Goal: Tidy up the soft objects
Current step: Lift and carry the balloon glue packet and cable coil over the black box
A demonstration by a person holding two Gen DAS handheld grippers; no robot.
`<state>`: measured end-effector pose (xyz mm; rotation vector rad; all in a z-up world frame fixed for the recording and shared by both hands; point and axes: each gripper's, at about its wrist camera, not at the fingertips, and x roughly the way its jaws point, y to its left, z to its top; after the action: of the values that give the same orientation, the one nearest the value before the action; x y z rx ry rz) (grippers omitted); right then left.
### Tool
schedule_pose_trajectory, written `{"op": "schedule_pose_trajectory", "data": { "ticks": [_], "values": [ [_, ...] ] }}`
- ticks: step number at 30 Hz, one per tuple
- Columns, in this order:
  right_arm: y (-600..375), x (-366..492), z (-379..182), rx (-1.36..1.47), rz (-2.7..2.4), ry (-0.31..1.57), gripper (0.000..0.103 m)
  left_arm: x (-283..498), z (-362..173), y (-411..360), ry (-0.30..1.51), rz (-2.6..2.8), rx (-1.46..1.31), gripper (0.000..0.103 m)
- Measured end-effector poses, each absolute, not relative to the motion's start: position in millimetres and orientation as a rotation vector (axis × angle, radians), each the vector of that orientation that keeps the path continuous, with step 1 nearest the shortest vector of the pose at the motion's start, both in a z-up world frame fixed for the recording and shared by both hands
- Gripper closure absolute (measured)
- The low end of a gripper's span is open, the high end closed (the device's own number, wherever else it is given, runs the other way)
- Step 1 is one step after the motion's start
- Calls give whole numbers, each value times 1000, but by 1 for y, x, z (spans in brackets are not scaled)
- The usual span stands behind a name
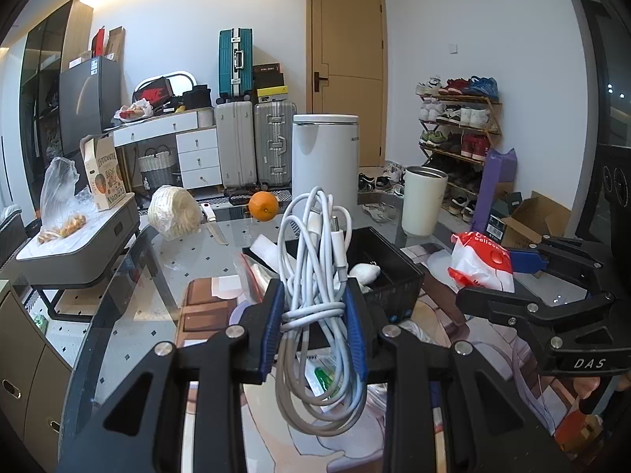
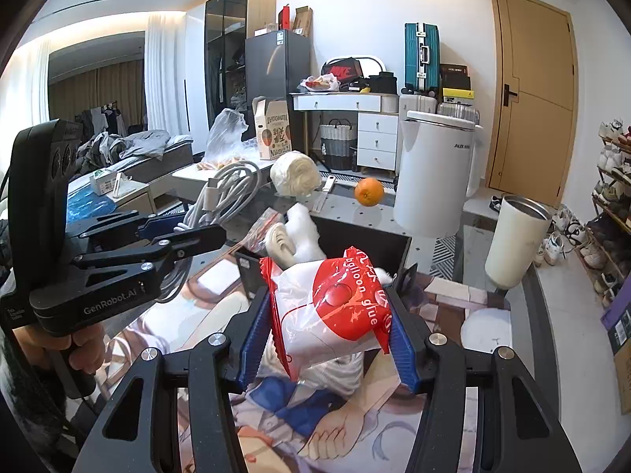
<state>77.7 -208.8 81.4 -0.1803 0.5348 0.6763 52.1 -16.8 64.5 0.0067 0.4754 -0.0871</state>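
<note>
Soft objects here are two: a bundle of white cable (image 1: 315, 276) on the left and a red-and-white bag (image 2: 335, 311) on the right, both held up off the table, neither yet put away. The left gripper (image 1: 315, 315) has its jaws closed tight on the cable, the coils pinched between the blue pads (image 1: 272, 327) with loops hanging below and standing above. Ahead of both sits the black box (image 1: 394, 272), open-topped on the glass table (image 1: 130, 315); it already holds some white soft things, so part of the sorting looks done. The right gripper (image 2: 327, 335) has its jaws partly closed on the bag, printed "balloon glue", which bulges between the pads. The bag hangs just in front of the box, the cable a little to its left. What remains, by my reading, is to carry each one over the box and let it go inside. An orange (image 1: 263, 205) and a white cup (image 1: 422, 201) stand further back, untouched.
</note>
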Motion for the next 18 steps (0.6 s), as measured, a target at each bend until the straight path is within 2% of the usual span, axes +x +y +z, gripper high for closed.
{"op": "schedule_pose_trajectory", "data": {
  "ticks": [18],
  "values": [
    [-191, 131, 71, -209, 675, 570, 48, 96, 69, -14, 474, -108, 6, 74]
  ]
}}
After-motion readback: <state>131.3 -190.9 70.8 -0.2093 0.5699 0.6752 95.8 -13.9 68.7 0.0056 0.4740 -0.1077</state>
